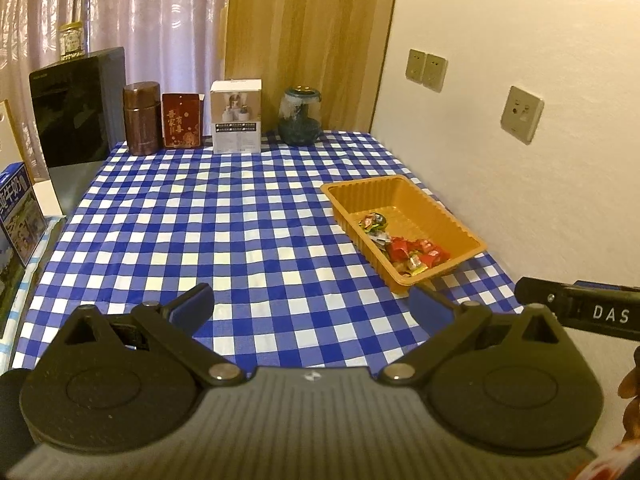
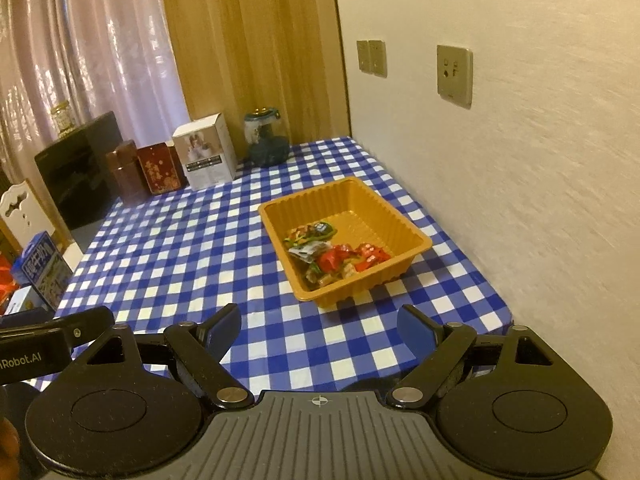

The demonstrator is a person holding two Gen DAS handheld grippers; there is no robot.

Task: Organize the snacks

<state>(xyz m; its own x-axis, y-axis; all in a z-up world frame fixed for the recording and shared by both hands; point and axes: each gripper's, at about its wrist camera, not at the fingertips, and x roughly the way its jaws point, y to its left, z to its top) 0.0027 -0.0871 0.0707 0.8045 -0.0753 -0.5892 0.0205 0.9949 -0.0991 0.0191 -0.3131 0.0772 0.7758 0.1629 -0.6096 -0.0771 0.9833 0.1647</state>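
1. A home room is showing here: pink curtains are hanging behind a table wearing a blue checked cloth.
2. Tins, a jar and a gift box are lining its far edge.

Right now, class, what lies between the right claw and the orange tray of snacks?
Nothing but bare checked tablecloth lies between the open right claw and the orange tray; the right wrist view shows it.

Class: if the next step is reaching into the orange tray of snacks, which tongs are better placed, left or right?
Probably the right tongs: the tray lies almost straight ahead of them. From the left tongs, also open and empty, it sits off to the right.
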